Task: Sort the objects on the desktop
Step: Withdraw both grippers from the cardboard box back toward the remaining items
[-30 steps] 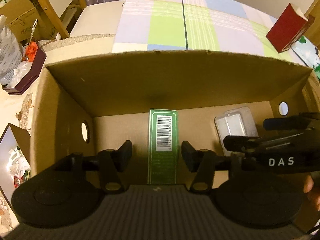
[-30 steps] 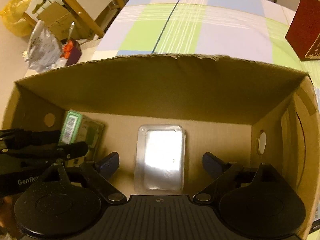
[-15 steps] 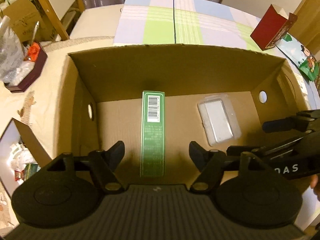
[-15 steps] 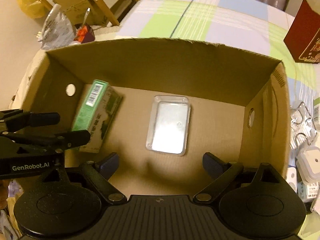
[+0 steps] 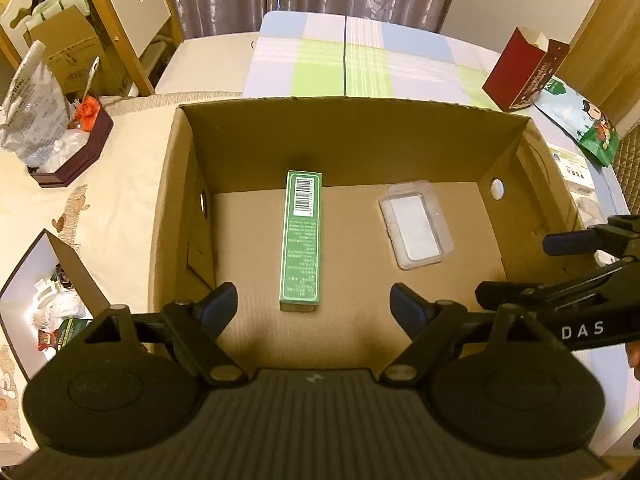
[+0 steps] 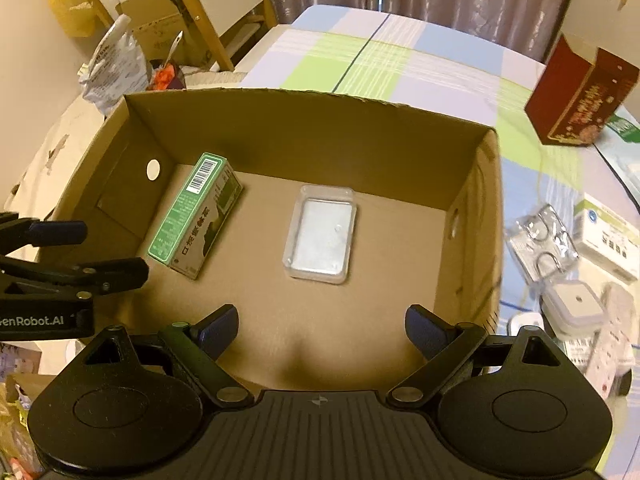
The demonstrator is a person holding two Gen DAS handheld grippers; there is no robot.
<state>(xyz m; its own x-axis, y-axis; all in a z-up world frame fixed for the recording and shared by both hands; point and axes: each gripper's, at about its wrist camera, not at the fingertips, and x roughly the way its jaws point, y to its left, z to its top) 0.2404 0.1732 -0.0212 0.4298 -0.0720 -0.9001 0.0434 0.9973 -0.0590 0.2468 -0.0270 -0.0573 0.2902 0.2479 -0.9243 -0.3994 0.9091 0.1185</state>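
Observation:
An open cardboard box (image 5: 360,136) (image 6: 304,128) holds two things on its floor. A long green carton (image 5: 301,240) (image 6: 188,216) with a barcode lies at the left. A clear plastic case (image 5: 416,224) (image 6: 322,234) with a silvery insert lies at the right. My left gripper (image 5: 312,304) hangs open above the box's near side, nothing between its fingers. My right gripper (image 6: 322,326) is open and empty too, above the near wall. Each gripper shows at the edge of the other's view: the right gripper (image 5: 560,264), the left gripper (image 6: 80,252).
To the right of the box lie small packets, a ring bag (image 6: 540,236), a white square device (image 6: 576,304) and a power strip. A dark red box (image 5: 524,72) (image 6: 580,96) stands on the checked cloth beyond. A tray of clutter (image 5: 68,140) sits left.
Both grippers have risen and drawn back out of the box, leaving the green carton and the clear case on its floor. The left jaws have spread wider.

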